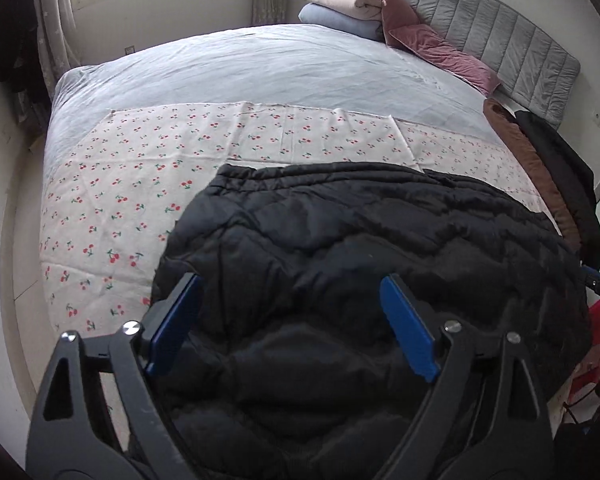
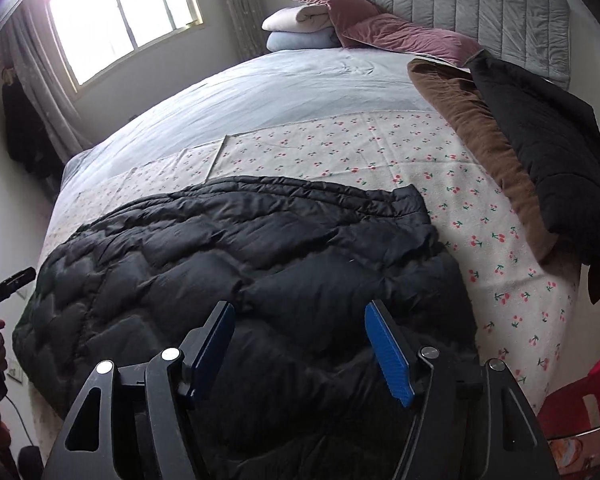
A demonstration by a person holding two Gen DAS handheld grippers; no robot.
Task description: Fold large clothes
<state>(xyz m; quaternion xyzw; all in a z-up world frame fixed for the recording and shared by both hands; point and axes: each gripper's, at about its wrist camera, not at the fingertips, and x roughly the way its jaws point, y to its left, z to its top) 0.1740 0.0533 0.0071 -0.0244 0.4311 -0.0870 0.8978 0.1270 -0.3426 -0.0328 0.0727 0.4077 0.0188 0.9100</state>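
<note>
A black quilted puffer jacket [image 1: 360,248] lies spread on the cherry-print sheet [image 1: 140,184] at the near end of the bed; it also shows in the right wrist view [image 2: 240,252]. My left gripper [image 1: 292,292] is open and empty, hovering over the jacket's near left part. My right gripper [image 2: 300,320] is open and empty, over the jacket's near right part. The jacket's nearest edge is hidden under both grippers.
A brown garment [image 2: 472,140] and a black garment [image 2: 548,152] are piled at the bed's right side. Folded blankets [image 2: 300,28] and pink pillows [image 2: 400,36] sit by the grey headboard [image 2: 460,0]. A red chair [image 2: 580,392] stands at near right. A window [image 2: 120,12] is at far left.
</note>
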